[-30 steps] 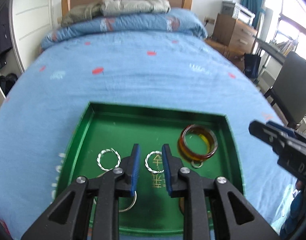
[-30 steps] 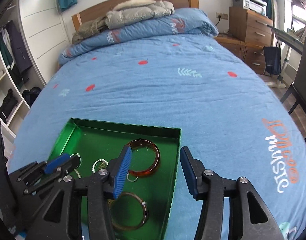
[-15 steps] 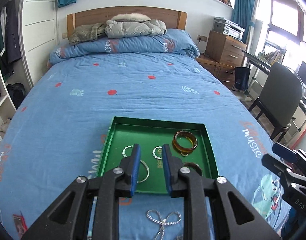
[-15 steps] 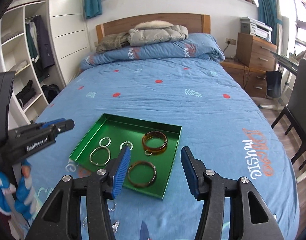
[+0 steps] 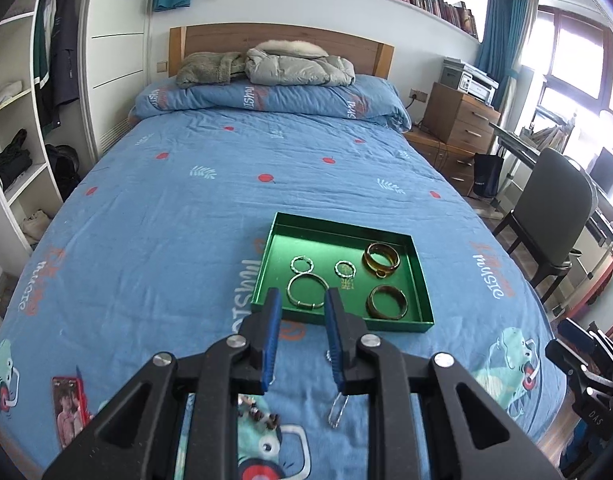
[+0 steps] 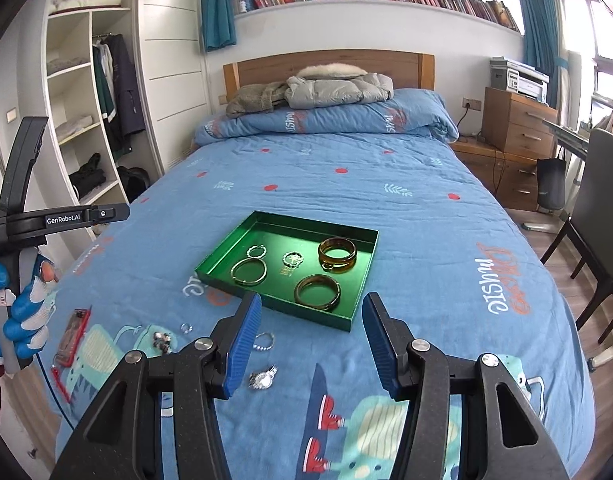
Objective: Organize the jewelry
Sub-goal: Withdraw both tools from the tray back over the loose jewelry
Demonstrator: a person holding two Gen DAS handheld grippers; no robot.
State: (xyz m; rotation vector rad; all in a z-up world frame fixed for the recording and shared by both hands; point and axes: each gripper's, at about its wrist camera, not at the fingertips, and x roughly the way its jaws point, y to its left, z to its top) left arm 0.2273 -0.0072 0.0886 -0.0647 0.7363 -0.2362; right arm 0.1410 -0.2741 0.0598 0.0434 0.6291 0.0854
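Observation:
A green tray lies on the blue bed. It holds two amber bangles, a thin metal bangle and two small silver rings. On the quilt in front of the tray lie a silver watch, a bead bracelet, a small ring, a dark bead cluster and a silver piece. My left gripper is open a little and empty, high above the quilt. My right gripper is wide open and empty.
A red card-like item lies at the bed's left front. Wardrobe shelves stand on the left. A wooden dresser and a dark chair stand on the right. Jackets lie on the folded duvet by the headboard.
Both grippers have pulled back and up from the tray, so the whole bed and the loose jewelry in front of the tray now show. Both stay empty.

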